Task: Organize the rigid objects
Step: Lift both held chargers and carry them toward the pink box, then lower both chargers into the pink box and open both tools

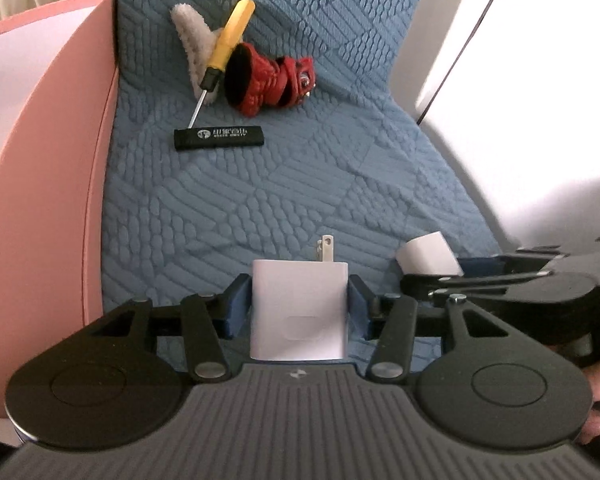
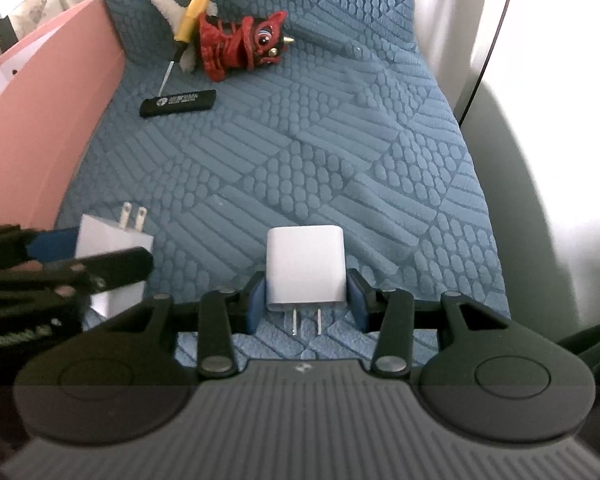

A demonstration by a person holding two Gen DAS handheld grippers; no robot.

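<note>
Left gripper [image 1: 300,304] grasping white charger [image 1: 299,308], right gripper [image 2: 306,294] grasping smaller plug [image 2: 306,266] (prongs toward camera), quilted blue cover [image 1: 300,184], pink box [image 1: 40,160].

A black stick-shaped device [image 1: 219,137] lying flat on the blue quilted cover [image 1: 300,184], just below the tip of a yellow-handled screwdriver [image 1: 222,52], carries the only printing in view: a round white emblem followed by a line of white characters with a smaller line beneath. The characters are too small and blurred to read from either wrist view. A small pale mark sits at the centre of each gripper body's front edge, also not legible.
</note>
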